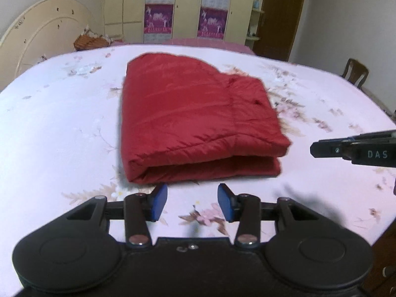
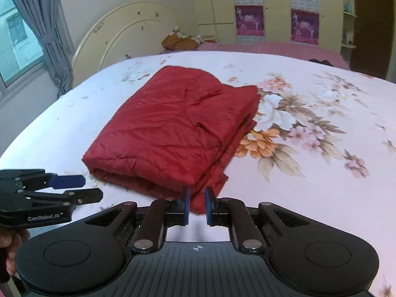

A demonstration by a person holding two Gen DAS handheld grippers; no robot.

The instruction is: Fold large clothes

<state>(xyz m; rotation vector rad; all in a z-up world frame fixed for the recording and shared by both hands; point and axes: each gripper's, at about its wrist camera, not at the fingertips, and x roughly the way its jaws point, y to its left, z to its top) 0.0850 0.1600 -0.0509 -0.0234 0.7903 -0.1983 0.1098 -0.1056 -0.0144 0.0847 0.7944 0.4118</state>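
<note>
A red padded jacket (image 1: 198, 113) lies folded into a thick rectangle on the flowered bed sheet (image 1: 61, 128). Its doubled edge faces me. My left gripper (image 1: 193, 198) hovers just short of that near edge, open, with nothing between its blue pads (image 1: 158, 201). From the right wrist view the jacket (image 2: 168, 128) lies ahead, one loose corner showing past the narrow slit of my right gripper (image 2: 198, 198), whose jaws stand almost together and hold nothing. The left wrist view shows the right gripper (image 1: 314, 149) to the right of the jacket, apart from it. The left gripper (image 2: 91, 188) reaches in from the left.
A cream headboard (image 2: 118, 32) stands at the far left end of the bed, with an orange patterned cushion (image 2: 180, 40) by it. A wardrobe (image 1: 188, 7) lines the back wall. A wooden chair (image 1: 355, 71) stands off the right side. A hand (image 2: 10, 255) shows at the lower left.
</note>
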